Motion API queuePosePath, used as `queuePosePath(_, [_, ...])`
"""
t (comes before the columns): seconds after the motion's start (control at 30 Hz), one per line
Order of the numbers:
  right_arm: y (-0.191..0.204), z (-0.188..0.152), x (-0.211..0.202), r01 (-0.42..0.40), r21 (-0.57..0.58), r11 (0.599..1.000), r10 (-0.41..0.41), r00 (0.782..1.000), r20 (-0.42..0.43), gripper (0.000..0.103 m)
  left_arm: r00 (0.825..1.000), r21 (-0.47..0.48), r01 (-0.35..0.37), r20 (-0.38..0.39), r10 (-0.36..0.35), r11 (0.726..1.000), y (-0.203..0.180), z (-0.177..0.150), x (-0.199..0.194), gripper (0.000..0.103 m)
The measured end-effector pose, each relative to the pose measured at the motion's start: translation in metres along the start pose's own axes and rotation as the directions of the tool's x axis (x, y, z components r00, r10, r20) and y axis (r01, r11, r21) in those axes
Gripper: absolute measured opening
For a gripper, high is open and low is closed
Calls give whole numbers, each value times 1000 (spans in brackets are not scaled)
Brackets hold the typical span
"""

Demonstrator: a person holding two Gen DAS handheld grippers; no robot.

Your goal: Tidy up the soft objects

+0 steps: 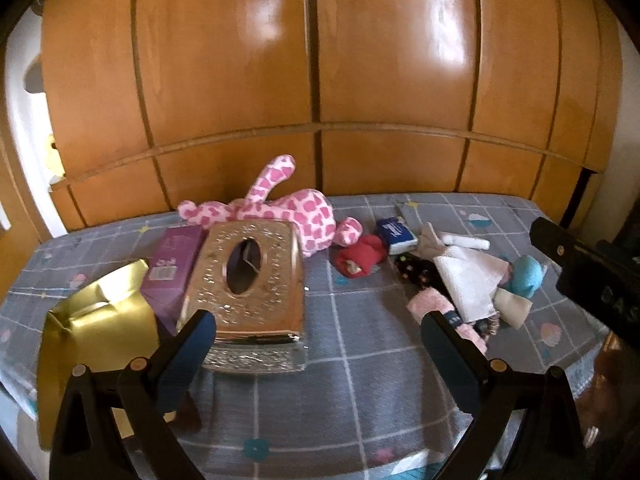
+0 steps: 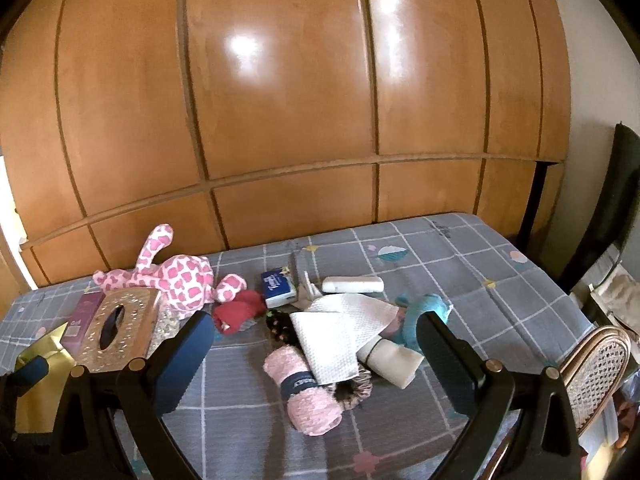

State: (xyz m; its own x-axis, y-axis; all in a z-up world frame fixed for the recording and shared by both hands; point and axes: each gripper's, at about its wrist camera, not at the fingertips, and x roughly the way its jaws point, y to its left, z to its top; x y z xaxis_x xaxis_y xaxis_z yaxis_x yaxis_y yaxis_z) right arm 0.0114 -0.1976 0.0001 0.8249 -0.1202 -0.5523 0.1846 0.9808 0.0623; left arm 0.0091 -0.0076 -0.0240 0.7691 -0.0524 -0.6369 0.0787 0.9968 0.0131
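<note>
Left wrist view: the left gripper (image 1: 318,334) hangs above the bed (image 1: 360,360) and its grey checked sheet, jaws spread wide and released. An embossed metallic tissue box (image 1: 246,292) lies ahead, a fuzzy pink spotted plush (image 1: 280,210) behind it.

Right wrist view: the right gripper (image 2: 312,336) hovers with its jaws parted and unloaded, over a fluffy pink rolled towel (image 2: 306,388) and a waffle-textured white cloth (image 2: 340,336) piled together mid-bed.
</note>
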Motion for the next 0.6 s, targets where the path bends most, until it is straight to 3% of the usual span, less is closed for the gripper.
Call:
queuePosePath(0.27, [-41,6,35,57,60,997,-54,997,-47,103,987,-35,147,-60,-149,988,1,-1,16,103])
queuePosePath(0.47, [-74,6,80,111,81,991,-102,989,-104,103,974,-33,171,-145,-174,985,5,6,36,102])
queuePosePath(0.6, [-90,-1,100,110,97,989,-98,988,-123,103,971,27,178,-169,-171,984,3,15,45,99])
